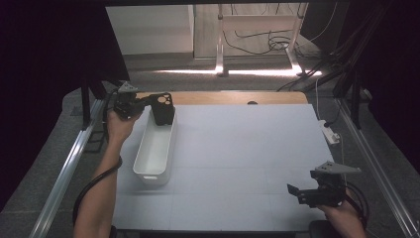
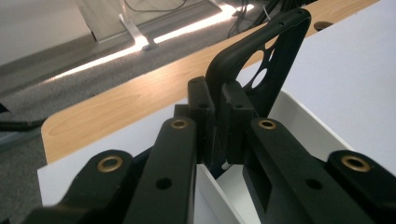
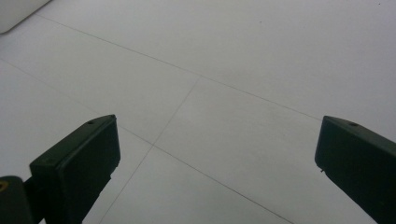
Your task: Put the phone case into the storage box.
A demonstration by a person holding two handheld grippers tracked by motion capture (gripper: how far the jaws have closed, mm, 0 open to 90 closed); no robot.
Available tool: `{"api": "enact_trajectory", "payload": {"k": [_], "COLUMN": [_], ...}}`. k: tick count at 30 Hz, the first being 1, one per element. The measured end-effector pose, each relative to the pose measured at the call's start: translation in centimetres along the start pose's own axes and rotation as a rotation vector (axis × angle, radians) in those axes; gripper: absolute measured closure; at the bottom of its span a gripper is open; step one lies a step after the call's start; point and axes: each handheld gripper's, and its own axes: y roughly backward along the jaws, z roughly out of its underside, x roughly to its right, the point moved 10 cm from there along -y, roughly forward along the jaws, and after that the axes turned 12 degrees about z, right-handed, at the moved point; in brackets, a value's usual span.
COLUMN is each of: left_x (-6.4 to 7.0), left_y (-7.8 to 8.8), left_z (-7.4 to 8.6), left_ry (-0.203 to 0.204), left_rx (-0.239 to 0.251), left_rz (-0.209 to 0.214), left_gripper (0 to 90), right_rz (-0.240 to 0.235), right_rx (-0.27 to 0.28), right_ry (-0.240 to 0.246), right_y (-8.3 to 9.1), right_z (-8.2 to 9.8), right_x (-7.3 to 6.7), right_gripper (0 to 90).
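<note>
The left gripper (image 1: 148, 103) is clamped on the rim of a black phone case (image 1: 163, 109), its jaws pinching one thin edge so that the case hangs ahead of and slightly below the fingertips, camera cut-outs uppermost. In the left gripper view the case (image 2: 275, 60) rises straight out from between the closed jaws, its long axis running on in line with them. Directly beneath it sits the far end of a white bin (image 1: 155, 148), whose long axis runs back towards the person, so the case hangs over the bin's far short wall, not its middle. The coming move looks to be a release into the bin; it turns on the case being above the opening, and a small draw back along the bin would centre it. The right gripper (image 1: 297, 192) rests well apart, jaws wide and empty over the bare white table (image 3: 224, 70), much farther from the bin than the left.
</note>
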Motion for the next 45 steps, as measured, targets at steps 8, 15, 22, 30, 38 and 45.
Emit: {"api": "enact_trajectory", "payload": {"k": [8,15,22,30,38,45], "left_x": [-0.3,-0.8,-1.0,-0.9,-0.2,0.7], "left_y": [-0.3,-0.9,-1.2,-0.9,-0.4,0.1], "left_z": [0.1,0.6,1.0,1.2,1.6,1.6], "left_ry": [-0.012,0.015,0.049,0.091,0.134,0.138], "left_rx": [0.015,0.002,0.004,0.01,0.011,0.008], "left_rz": [0.004,-0.009,-0.016,-0.012,0.023,0.048], "left_gripper": [83.4,78.2,75.5,70.1,64.7,61.0], "right_rz": [-0.001,-0.003,-0.004,-0.006,-0.007,-0.008], "right_rx": [-0.003,-0.004,0.0,0.006,0.011,0.011], "right_ry": [0.002,0.002,0.001,0.002,0.004,0.004], "right_y": [0.0,0.0,0.0,0.1,0.1,0.1], "right_z": [0.0,0.0,0.0,0.0,-0.1,-0.1], "right_x": [0.0,0.0,0.0,0.0,-0.1,-0.1], "right_gripper": [0.0,0.0,0.0,0.0,0.0,0.0]}}
